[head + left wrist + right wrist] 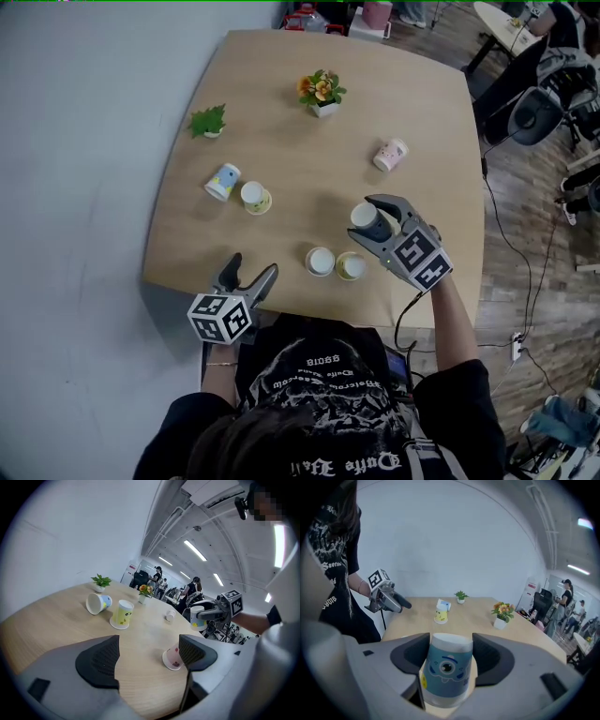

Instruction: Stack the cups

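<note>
My right gripper (368, 221) is shut on a blue cup with a cartoon eye (446, 670), held upside down above the table's front right; a yellow patch shows at its lower edge. Just in front of it a pink-patterned cup (320, 261) and a yellow cup (351, 266) stand upside down side by side. My left gripper (251, 268) hovers open at the table's front edge, nothing between its fingers; the pink-patterned cup (172, 658) lies just beyond its right jaw. Farther left another yellow cup (255, 198) stands upside down beside a blue cup (222, 181) on its side.
A pink cup (390, 155) lies on its side at the right. A flower pot (322, 93) and a small green plant (208, 121) stand toward the far side of the wooden table (281, 150). Chairs and cables sit on the floor to the right.
</note>
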Tool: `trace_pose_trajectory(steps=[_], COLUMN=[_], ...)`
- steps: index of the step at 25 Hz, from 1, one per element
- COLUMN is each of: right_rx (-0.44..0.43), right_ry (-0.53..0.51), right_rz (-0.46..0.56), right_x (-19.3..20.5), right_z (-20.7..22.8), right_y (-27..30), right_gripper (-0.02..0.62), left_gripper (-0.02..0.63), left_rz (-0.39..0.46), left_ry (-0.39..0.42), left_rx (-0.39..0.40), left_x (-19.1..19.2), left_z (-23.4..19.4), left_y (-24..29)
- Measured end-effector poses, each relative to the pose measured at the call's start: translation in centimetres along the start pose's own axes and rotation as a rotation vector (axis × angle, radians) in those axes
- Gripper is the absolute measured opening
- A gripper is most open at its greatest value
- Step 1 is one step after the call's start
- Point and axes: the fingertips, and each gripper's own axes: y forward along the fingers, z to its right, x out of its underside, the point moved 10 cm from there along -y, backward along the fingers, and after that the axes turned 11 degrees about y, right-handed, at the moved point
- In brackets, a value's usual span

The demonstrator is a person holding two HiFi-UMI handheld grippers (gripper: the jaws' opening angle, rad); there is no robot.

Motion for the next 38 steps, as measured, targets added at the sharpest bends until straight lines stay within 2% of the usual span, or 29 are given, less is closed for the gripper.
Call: trace_pose_trajectory(steps=[10,21,28,38], right_rx=[0.154,0.250,0.337,0.402], right_ry=[0.137,0.308,0.356,0.413], right_rz=[0.257,0.304,0.336,0.336], right_x=[4.6,11.4,13.8,16.1], right_z=[-1.8,-3.0,-2.7,-4.1], right_y=[-5.0,-5.0,-4.4,-2.5], right_gripper=[0.291,0.291,0.291,0.295], left_gripper=[0.407,0.407,0.407,0.407], left_rz=[-0.029,-0.039,-0.048,-0.036], left_ry=[0.036,0.068,0.068,0.058], left_rx=[0.050,0.053,0.036,0.006], left_x=[-0.6,-1.1,-0.6,-0.3], left_z=[1.5,3.6,4.8,5.6], left_y=[2.0,2.8,2.9,2.9])
